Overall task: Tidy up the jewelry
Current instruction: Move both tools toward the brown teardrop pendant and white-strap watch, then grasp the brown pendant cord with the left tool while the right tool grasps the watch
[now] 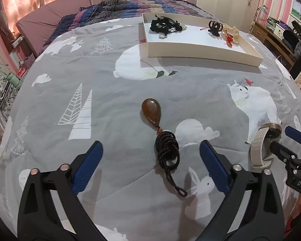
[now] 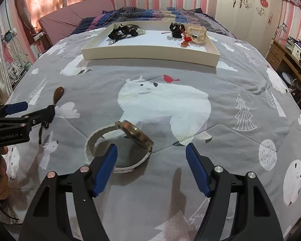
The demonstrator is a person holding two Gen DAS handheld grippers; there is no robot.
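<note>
Bed [image 1: 102,76] with grey polar-bear quilt

Between the left jaws lies 1 amber pendant [image 1: 151,111] on black cord; between the right jaws, 1 watch [image 2: 120,146]; beyond both, 1 white tray [image 2: 150,55].

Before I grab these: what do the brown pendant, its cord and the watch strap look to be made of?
Pendant: glossy, translucent brown teardrop, likely polished stone, resin or glass; it shows bright highlights.
Cord: dark twisted or braided textile, matte, coiled in loose loops.
Watch strap: pale beige, segmented with ridges; could be links, ceramic or rubber, hard to tell. The watch case looks like gold-toned metal.
</note>
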